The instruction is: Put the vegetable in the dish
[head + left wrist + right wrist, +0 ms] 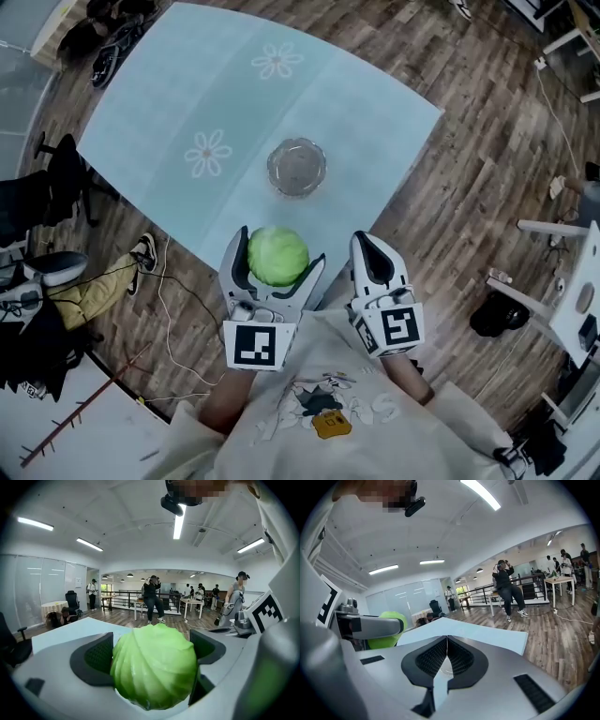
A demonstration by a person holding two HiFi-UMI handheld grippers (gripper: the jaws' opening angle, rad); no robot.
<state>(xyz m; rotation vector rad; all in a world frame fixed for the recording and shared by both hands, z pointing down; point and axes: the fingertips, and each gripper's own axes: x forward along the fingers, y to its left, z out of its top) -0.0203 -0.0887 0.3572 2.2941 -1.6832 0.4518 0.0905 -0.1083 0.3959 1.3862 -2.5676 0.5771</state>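
A round green cabbage [277, 256] is clamped between the jaws of my left gripper [274, 262], held above the near edge of the light blue table [169, 112]. In the left gripper view the cabbage [153, 665] fills the space between the dark pads [93, 658]. A clear glass dish [296, 167] stands empty near the table's middle, beyond the cabbage. My right gripper [372, 249] hovers beside the left one, shut with nothing in it; its pads [461, 658] meet in the right gripper view, where the cabbage [388, 629] shows at the left.
The table carries a printed daisy [208, 153] left of the dish and another [277, 61] farther back. Wooden floor surrounds the table, with a cable [169, 309] and a shoe [142, 253] at the left. People [152, 597] stand far off in the room.
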